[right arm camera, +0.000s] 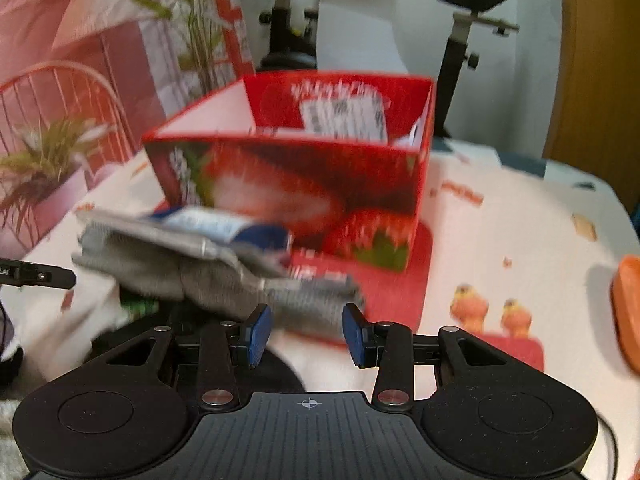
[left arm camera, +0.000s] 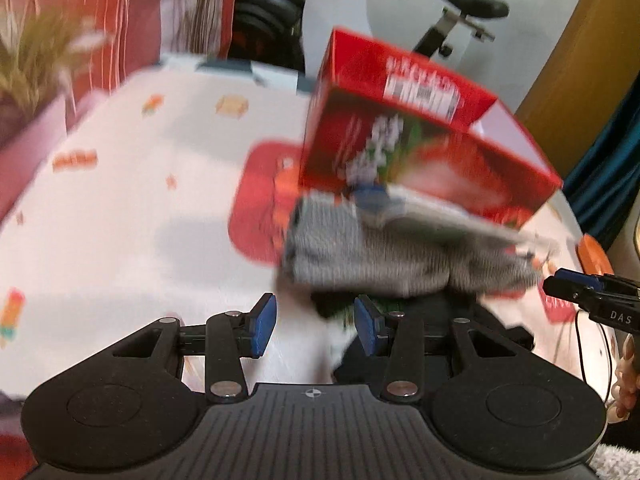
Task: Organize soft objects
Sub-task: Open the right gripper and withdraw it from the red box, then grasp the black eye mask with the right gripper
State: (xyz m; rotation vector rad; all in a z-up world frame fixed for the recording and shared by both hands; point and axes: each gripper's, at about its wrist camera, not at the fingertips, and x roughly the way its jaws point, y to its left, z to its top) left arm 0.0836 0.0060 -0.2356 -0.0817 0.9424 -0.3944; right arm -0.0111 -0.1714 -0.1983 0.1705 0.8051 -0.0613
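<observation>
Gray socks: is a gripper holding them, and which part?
No, nothing is held. The gray socks lie on the table, and the left gripper and right gripper both have open fingers with nothing pinched.

Ribbed grey knit socks point(right arm camera: 224, 280) lie beside a glossy printed cardboard box point(right arm camera: 304, 184) on a matt cloth tablecloth point(left arm camera: 120, 208).

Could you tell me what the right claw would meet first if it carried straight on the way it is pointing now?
Most likely the grey sock bundle: its near edge lies just beyond the right claw, whose jaws stand open and empty. The red strawberry box stands behind it. The blur makes depth uncertain.
</observation>
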